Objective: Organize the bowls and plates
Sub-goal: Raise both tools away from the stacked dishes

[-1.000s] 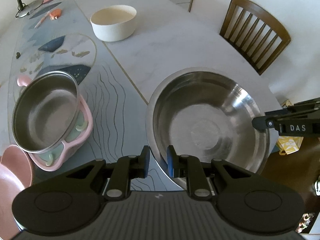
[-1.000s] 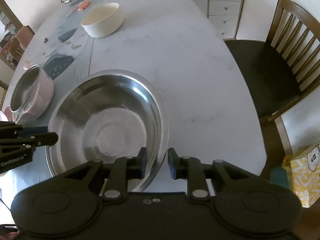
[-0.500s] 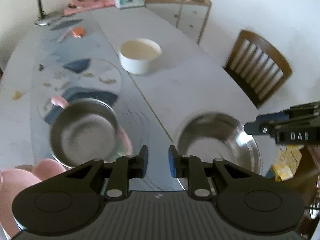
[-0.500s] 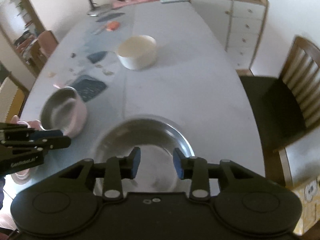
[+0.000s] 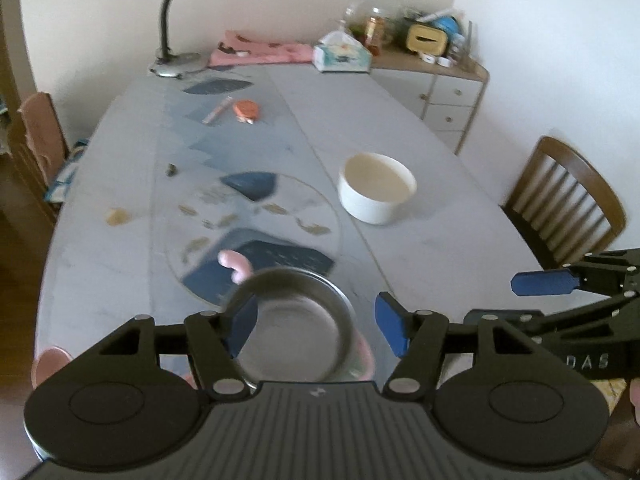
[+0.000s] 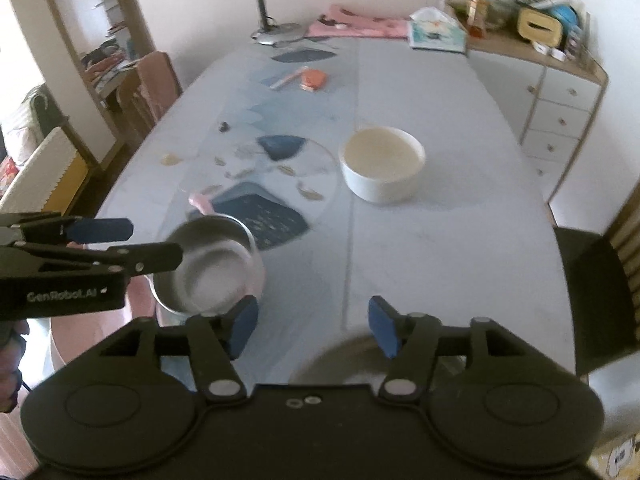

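Now both grippers' fingers, left and right, newly spread wide and empty, off the steel bowl.

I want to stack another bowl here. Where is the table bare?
Bare: the plain right half of the table, between the white bowl and the large steel bowl's rim. Crowded: the near left, where the small steel bowl sits in a pink dish.

Home dining rm – table (chairs)
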A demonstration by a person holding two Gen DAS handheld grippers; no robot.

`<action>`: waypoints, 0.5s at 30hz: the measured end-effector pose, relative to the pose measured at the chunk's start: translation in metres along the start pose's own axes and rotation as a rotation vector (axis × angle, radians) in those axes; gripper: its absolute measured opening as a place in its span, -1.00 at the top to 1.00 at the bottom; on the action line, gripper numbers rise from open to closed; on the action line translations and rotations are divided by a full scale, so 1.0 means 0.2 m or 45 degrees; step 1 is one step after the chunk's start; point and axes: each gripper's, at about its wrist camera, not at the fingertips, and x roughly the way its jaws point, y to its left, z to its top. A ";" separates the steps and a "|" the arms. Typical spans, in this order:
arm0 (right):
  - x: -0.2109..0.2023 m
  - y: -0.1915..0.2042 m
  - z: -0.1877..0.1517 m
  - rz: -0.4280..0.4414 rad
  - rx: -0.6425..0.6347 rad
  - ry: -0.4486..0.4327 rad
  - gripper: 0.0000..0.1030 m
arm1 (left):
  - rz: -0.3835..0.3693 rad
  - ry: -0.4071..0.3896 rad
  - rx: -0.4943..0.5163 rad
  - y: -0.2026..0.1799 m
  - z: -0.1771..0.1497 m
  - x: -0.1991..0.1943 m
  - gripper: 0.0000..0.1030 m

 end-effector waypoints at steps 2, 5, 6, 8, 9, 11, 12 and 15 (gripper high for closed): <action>0.02 0.05 0.03 0.013 -0.020 0.003 -0.30 | 0.021 -0.007 -0.011 0.04 0.02 -0.01 -0.28; 0.06 0.12 0.08 0.020 -0.054 -0.005 -0.43 | 0.057 -0.020 -0.023 0.11 0.03 -0.01 -0.39; 0.07 0.14 0.10 0.023 -0.064 -0.008 -0.45 | 0.072 -0.023 -0.027 0.13 0.04 -0.01 -0.41; 0.10 0.18 0.13 0.027 -0.079 -0.013 -0.58 | 0.097 -0.027 -0.038 0.18 0.05 0.00 -0.49; 0.11 0.19 0.15 0.027 -0.086 -0.016 -0.60 | 0.109 -0.027 -0.046 0.21 0.05 0.01 -0.49; 0.14 0.21 0.17 0.030 -0.094 -0.014 -0.69 | 0.129 -0.025 -0.059 0.25 0.06 0.02 -0.49; 0.16 0.23 0.18 0.032 -0.097 -0.012 -0.72 | 0.137 -0.022 -0.063 0.27 0.06 0.03 -0.50; 0.23 0.25 0.20 0.022 -0.108 0.008 -0.79 | 0.162 -0.002 -0.077 0.33 0.07 0.08 -0.50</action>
